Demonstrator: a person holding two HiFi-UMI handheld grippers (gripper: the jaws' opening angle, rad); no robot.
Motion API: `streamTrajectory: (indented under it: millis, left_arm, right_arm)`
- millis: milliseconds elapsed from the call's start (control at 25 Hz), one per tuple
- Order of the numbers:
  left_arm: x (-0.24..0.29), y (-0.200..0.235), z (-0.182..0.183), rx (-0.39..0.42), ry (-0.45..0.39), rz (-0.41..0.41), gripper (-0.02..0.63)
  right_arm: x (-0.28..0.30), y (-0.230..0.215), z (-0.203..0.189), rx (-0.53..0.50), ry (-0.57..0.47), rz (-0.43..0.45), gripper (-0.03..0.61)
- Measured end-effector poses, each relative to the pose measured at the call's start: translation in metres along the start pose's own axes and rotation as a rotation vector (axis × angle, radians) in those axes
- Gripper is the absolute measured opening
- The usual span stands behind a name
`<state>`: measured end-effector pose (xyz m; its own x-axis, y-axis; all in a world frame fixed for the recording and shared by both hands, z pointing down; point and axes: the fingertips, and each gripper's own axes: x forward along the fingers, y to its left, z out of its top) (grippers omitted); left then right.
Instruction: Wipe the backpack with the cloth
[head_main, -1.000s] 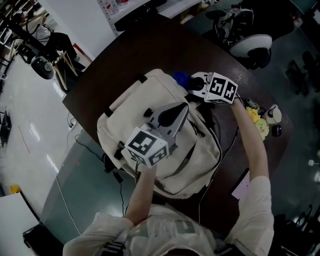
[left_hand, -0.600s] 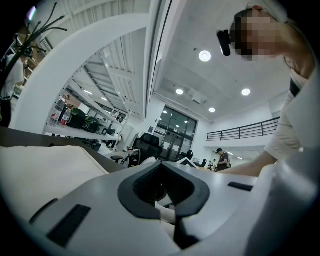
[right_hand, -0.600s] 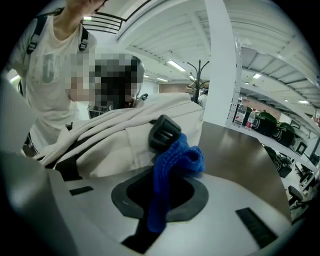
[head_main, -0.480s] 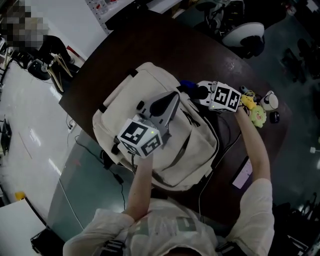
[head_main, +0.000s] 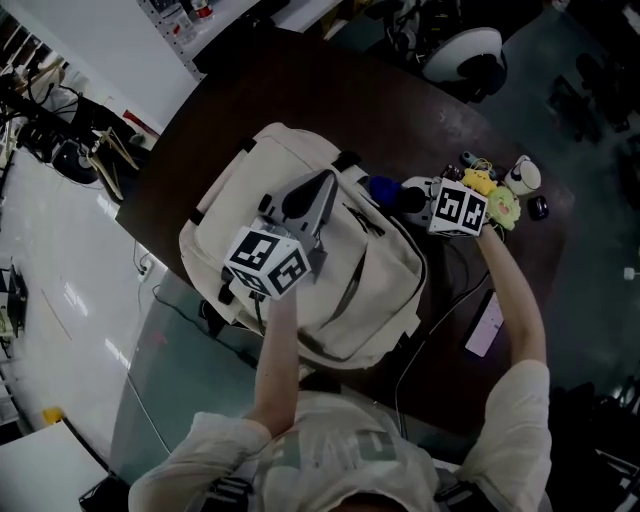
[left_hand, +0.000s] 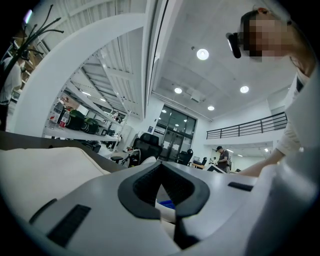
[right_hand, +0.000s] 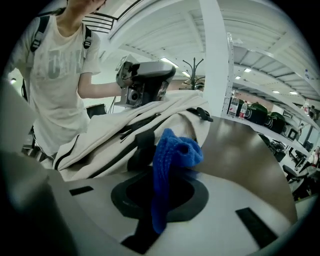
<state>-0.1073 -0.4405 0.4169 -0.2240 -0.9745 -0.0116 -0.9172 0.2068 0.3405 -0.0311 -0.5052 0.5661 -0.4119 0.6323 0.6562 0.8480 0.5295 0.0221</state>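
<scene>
A cream backpack (head_main: 300, 260) with dark straps lies flat on the dark round table (head_main: 300, 90); the right gripper view shows it too (right_hand: 125, 130). My right gripper (head_main: 395, 192) is shut on a blue cloth (right_hand: 170, 165), which pokes out at the backpack's right edge (head_main: 382, 187). Over the middle of the backpack sits my left gripper (head_main: 318, 190), shut with nothing between its jaws. In the left gripper view the gripper (left_hand: 161, 186) points over the backpack top (left_hand: 45, 170).
Small toys, among them a yellow plush (head_main: 497, 200), lie on the table right of the right gripper. A pale pink card (head_main: 484, 325) and dark cables (head_main: 455, 290) lie beside the backpack. A glass panel (head_main: 170, 370) adjoins the table's near left edge.
Both grippers and the backpack sit a little higher and lefter in the head view as the camera shifted. The right gripper with the cloth has drifted slightly away from the backpack's right edge.
</scene>
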Motion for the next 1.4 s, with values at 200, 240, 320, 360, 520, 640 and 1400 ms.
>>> streamTrajectory:
  millis: [200, 240, 320, 360, 520, 640, 1400]
  left_arm:
    - [0.000, 0.001, 0.000, 0.001, -0.002, -0.003, 0.002]
    - [0.000, 0.001, -0.001, 0.003, -0.002, -0.003, 0.002]
    - [0.000, 0.001, -0.001, 0.009, 0.000, -0.003, 0.002]
    - [0.000, 0.000, -0.002, 0.011, 0.002, -0.003, 0.002]
    - [0.000, -0.002, -0.004, 0.014, 0.008, -0.007, 0.002]
    - [-0.001, -0.004, -0.004, 0.012, 0.010, -0.013, 0.002]
    - [-0.003, -0.011, -0.014, 0.046, 0.030, -0.021, 0.002]
  right_arm:
    - [-0.003, 0.034, -0.012, 0.041, -0.002, 0.010, 0.041]
    - [-0.004, 0.038, -0.013, 0.052, -0.007, 0.003, 0.041]
    - [-0.006, 0.043, -0.013, 0.070, -0.017, -0.023, 0.041]
    - [-0.007, 0.045, -0.013, 0.076, -0.020, -0.037, 0.041]
    - [-0.011, 0.051, -0.015, 0.096, -0.023, -0.080, 0.041]
    - [-0.015, 0.060, -0.020, 0.104, -0.008, -0.082, 0.041]
    - [-0.037, 0.152, -0.061, 0.220, 0.049, -0.110, 0.041]
